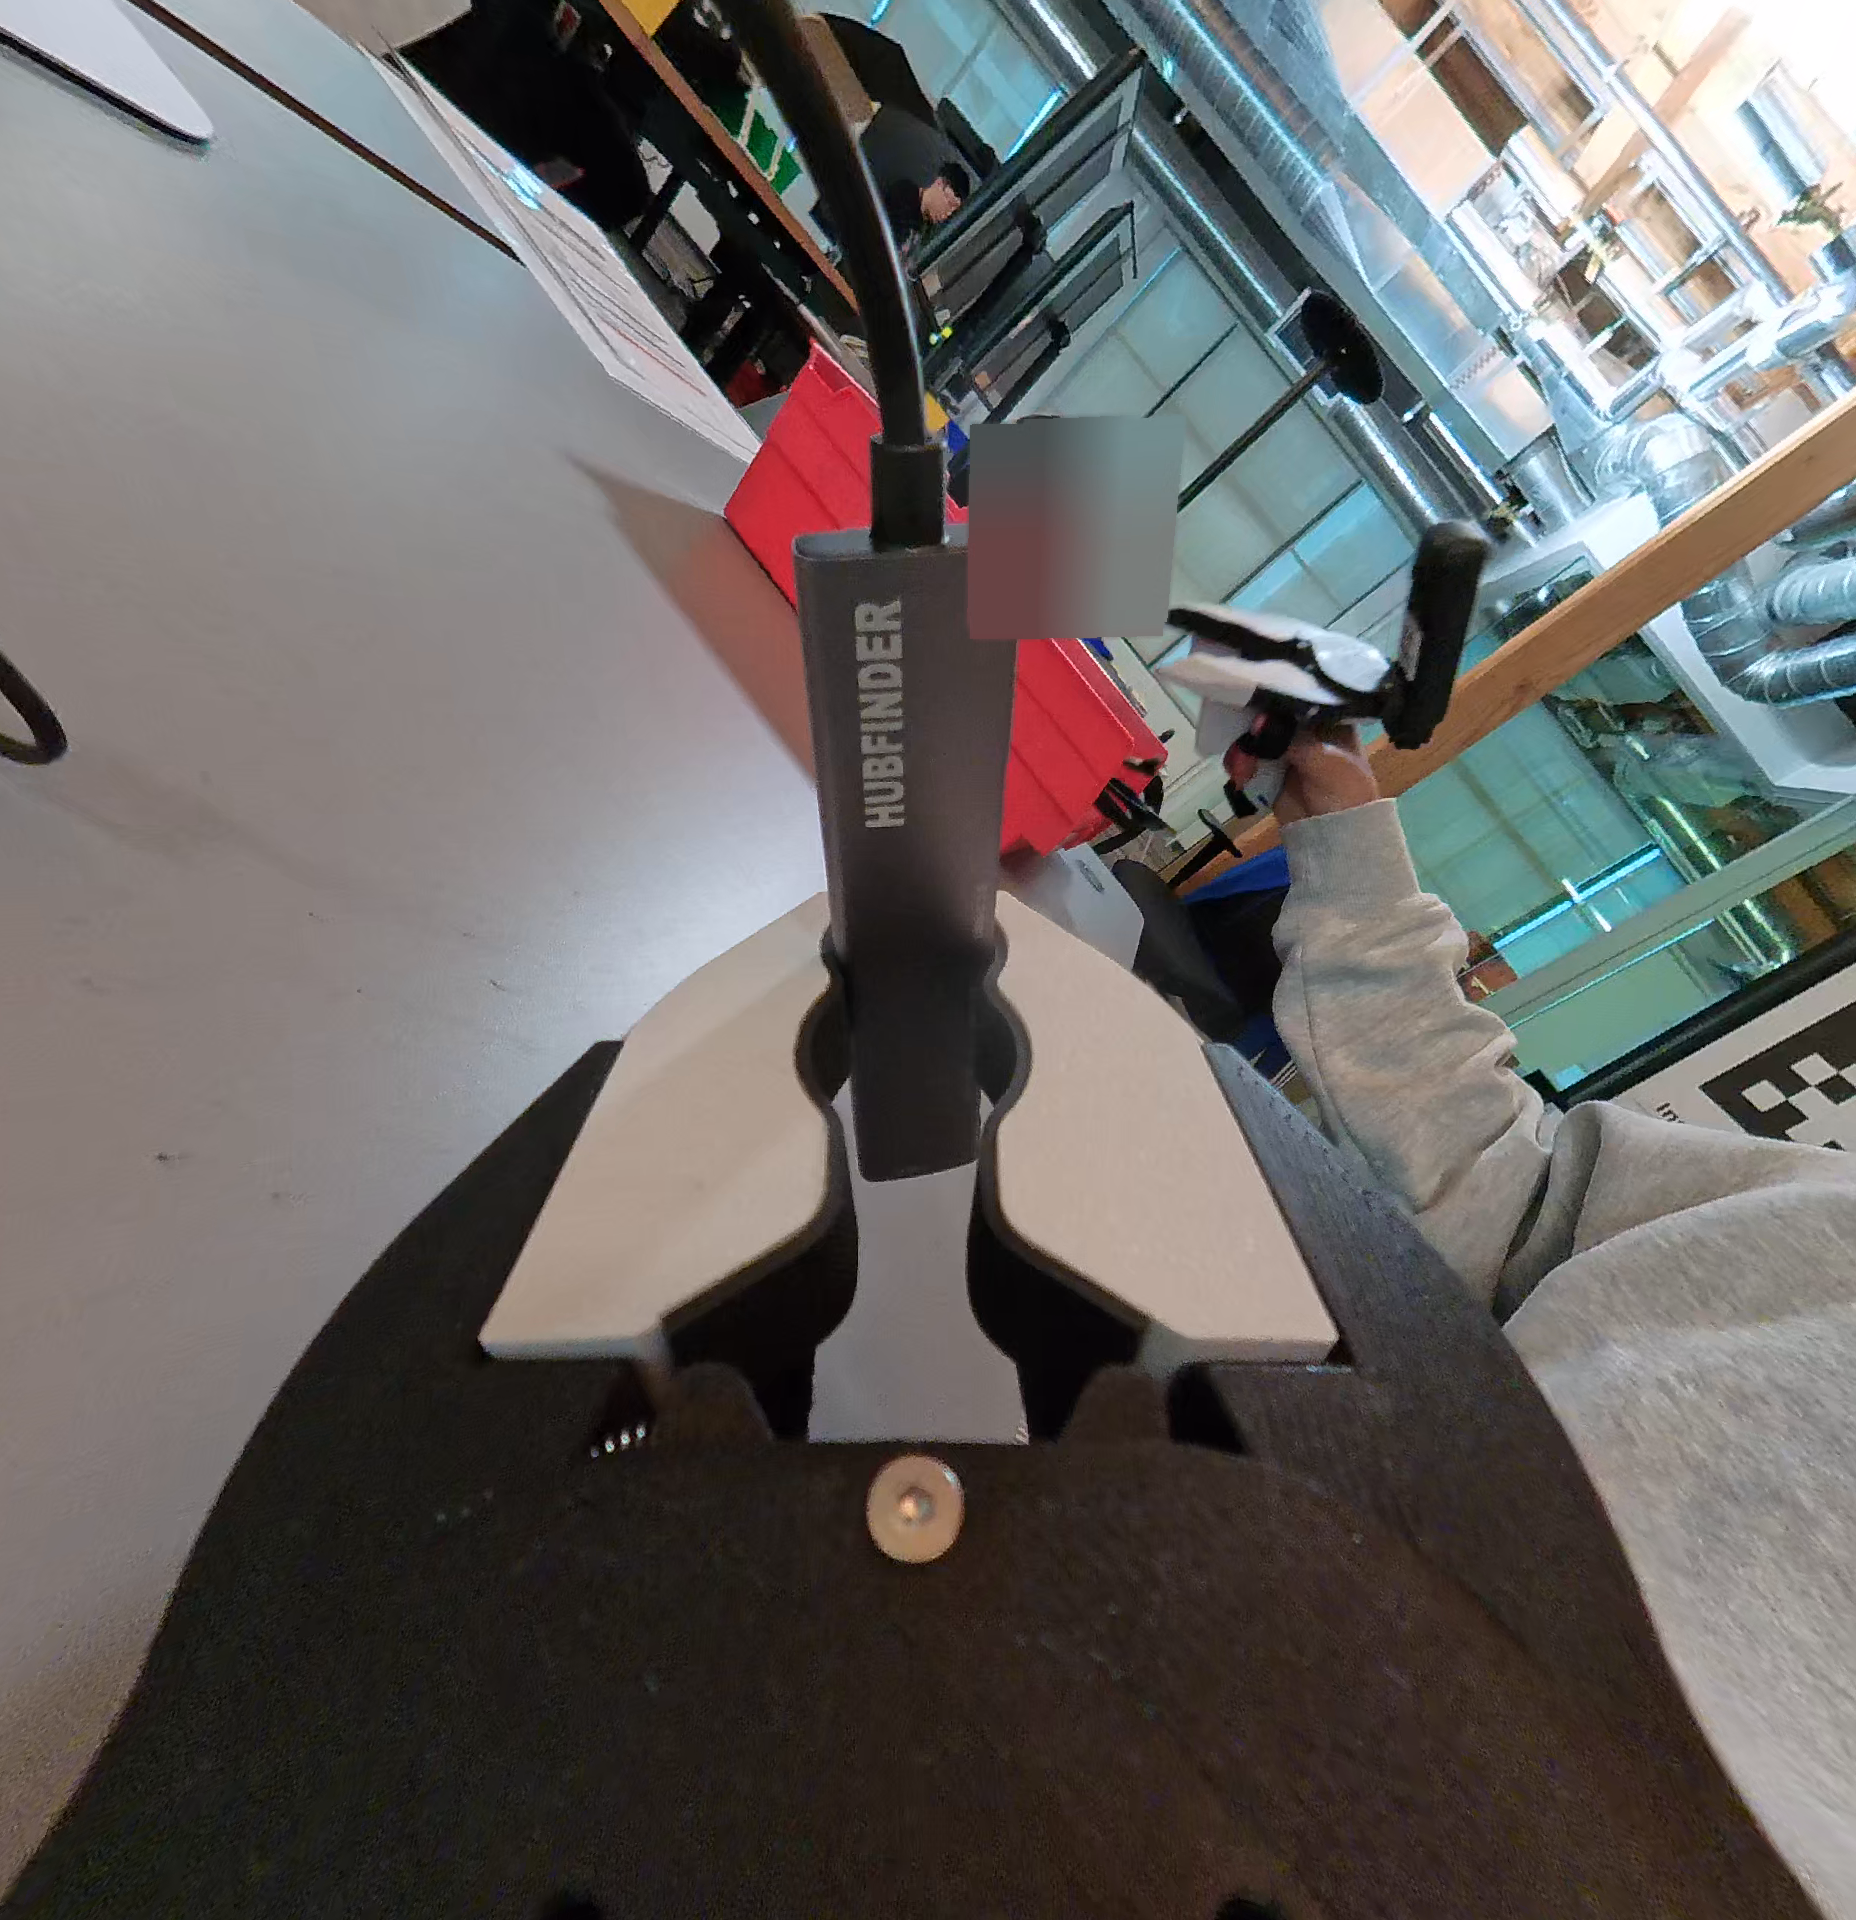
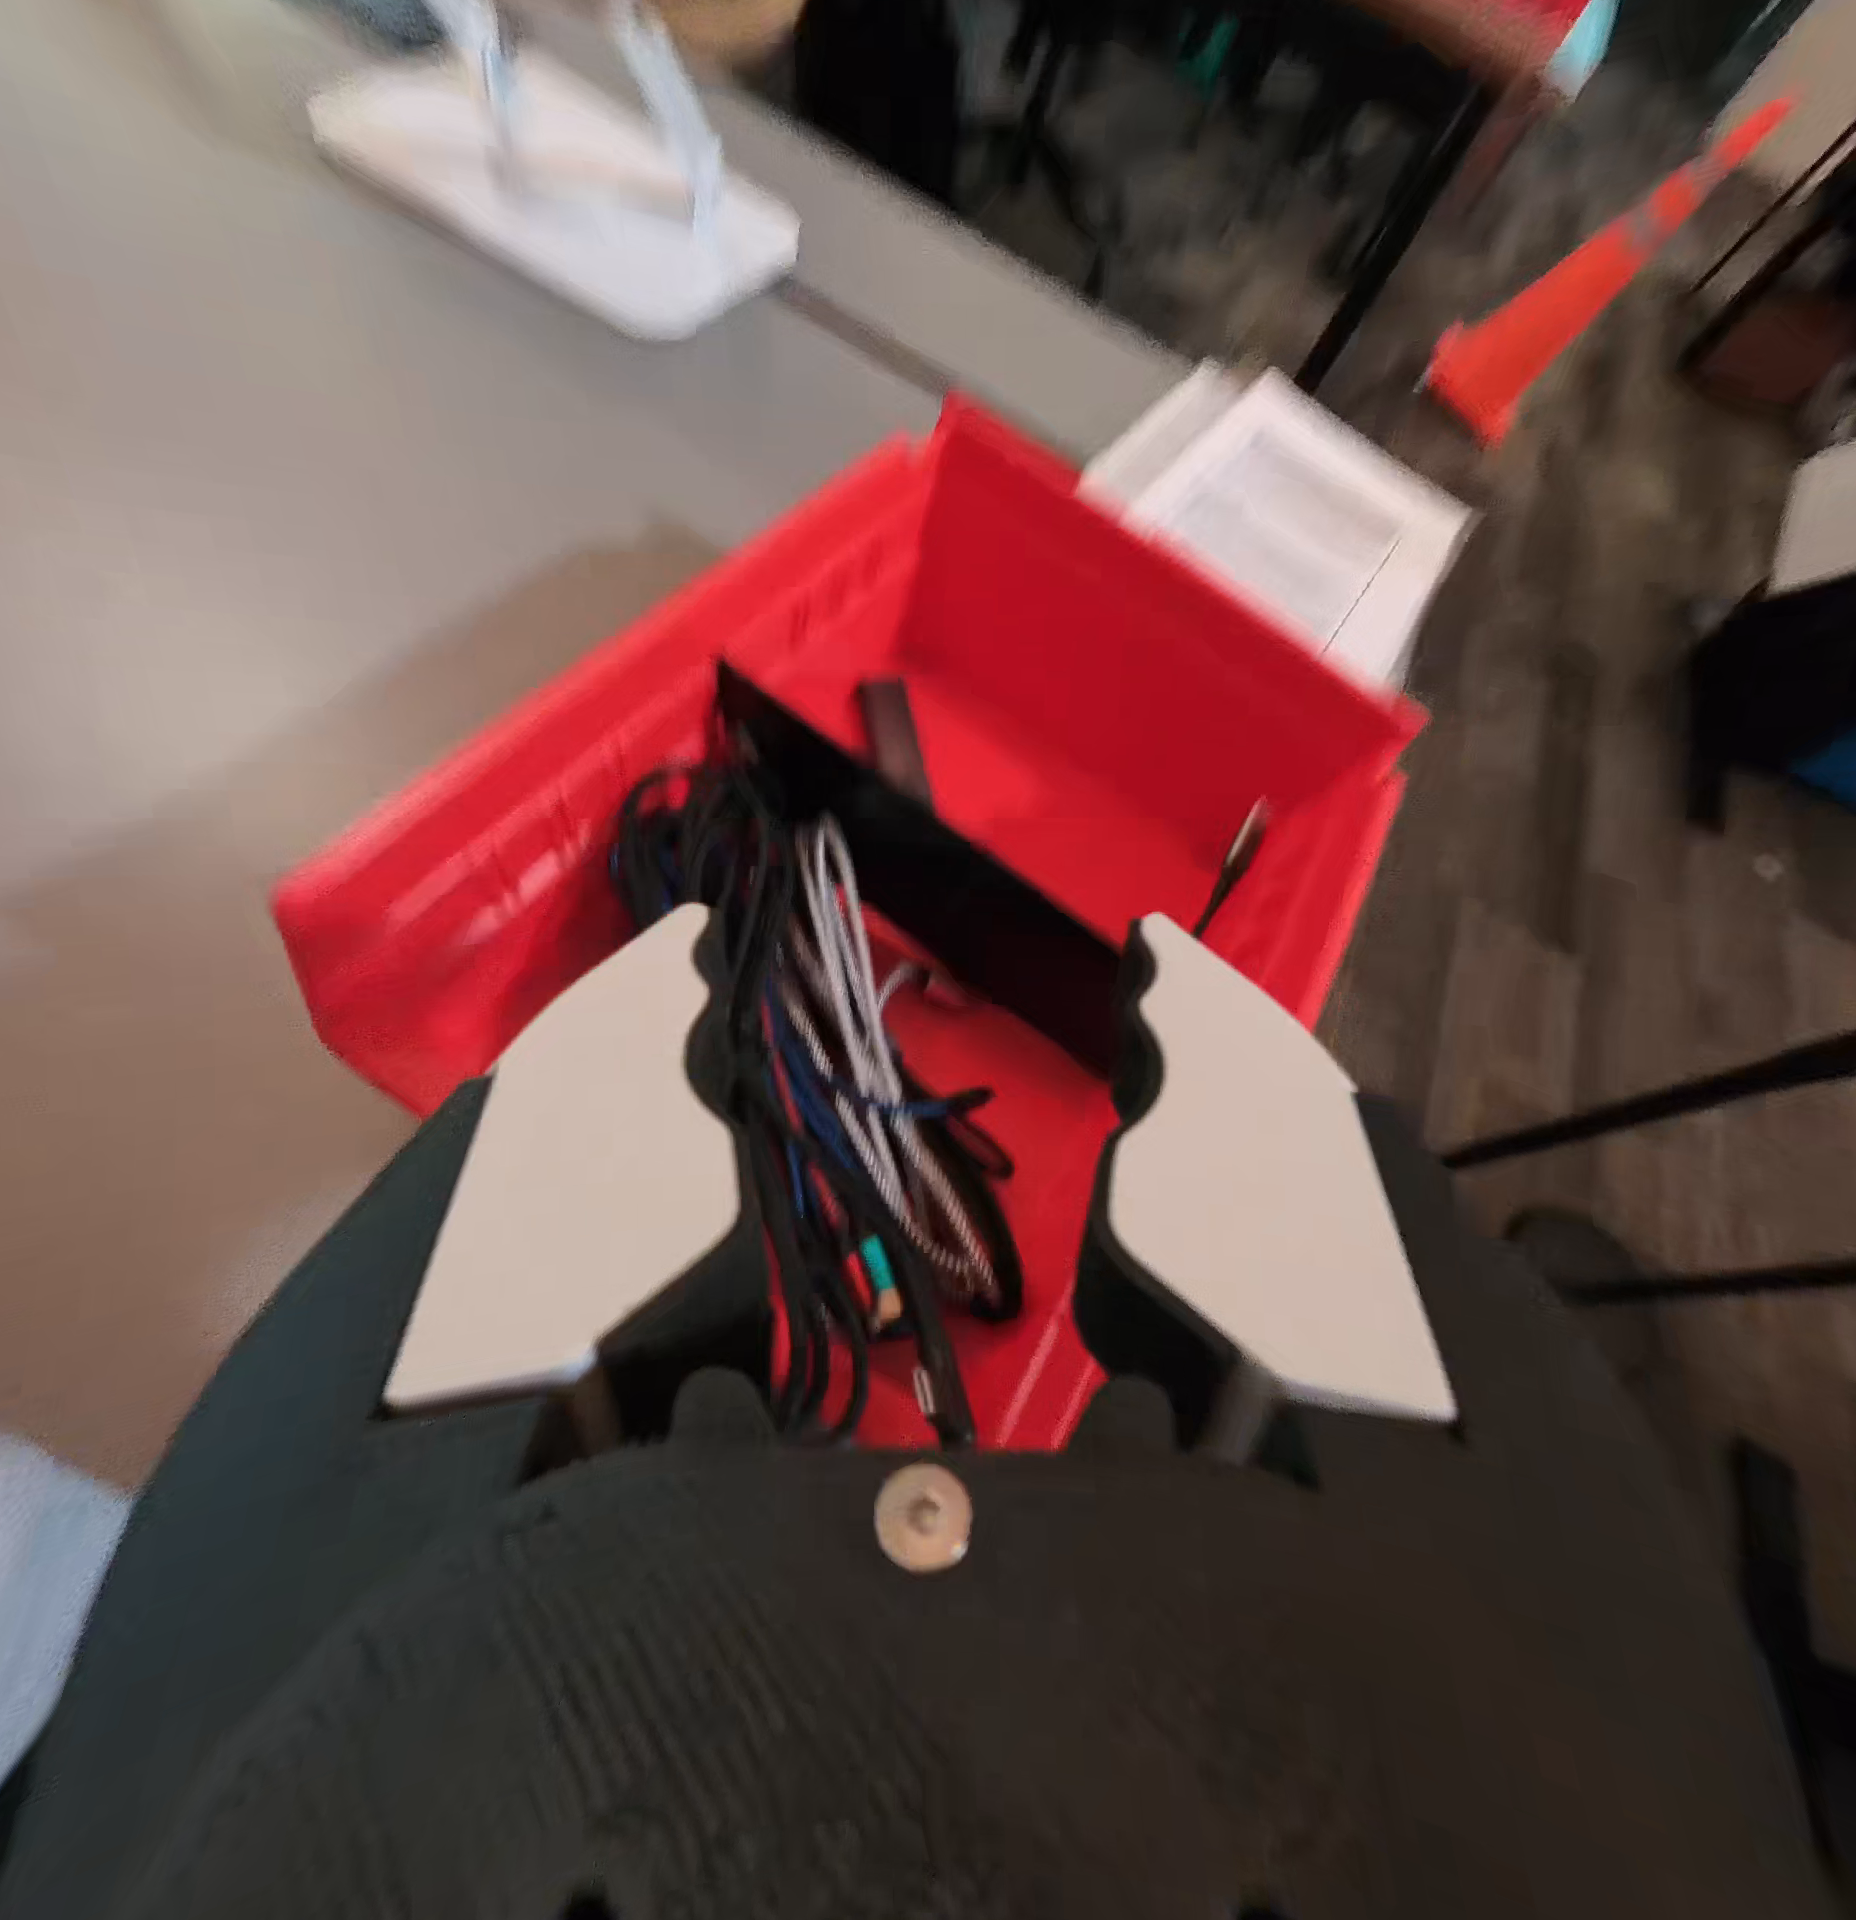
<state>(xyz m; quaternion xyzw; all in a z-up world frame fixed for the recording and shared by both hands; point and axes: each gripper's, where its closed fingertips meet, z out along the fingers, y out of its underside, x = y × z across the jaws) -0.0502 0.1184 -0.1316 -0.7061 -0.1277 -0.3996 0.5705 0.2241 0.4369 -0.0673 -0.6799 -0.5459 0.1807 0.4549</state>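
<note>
My left gripper [image 1: 916, 961] is shut on a dark grey USB hub [image 1: 908, 790], a flat bar held upright between the grey pads [image 1: 1111, 1122]. A thick black cable [image 1: 862, 239] leaves its top end and curves away. My right gripper [image 2: 924, 987] is open and empty above a red bin [image 2: 1090, 644]. The bin holds a tangle of black, white and blue cables [image 2: 851, 1091] on the near side of a black divider [image 2: 945, 873]. The right gripper also shows far off in the left wrist view [image 1: 1288, 665], held by a hand in a grey sleeve [image 1: 1360, 997].
The red bin [image 1: 830, 468] stands at the edge of a grey table [image 1: 280, 727]. A white stand base [image 2: 560, 197] sits on the table at the back. A white box [image 2: 1277, 509] and an orange cone [image 2: 1589, 281] lie beyond the bin. A person sits in the background. About 45 centimeters separates my left fingertips from my right.
</note>
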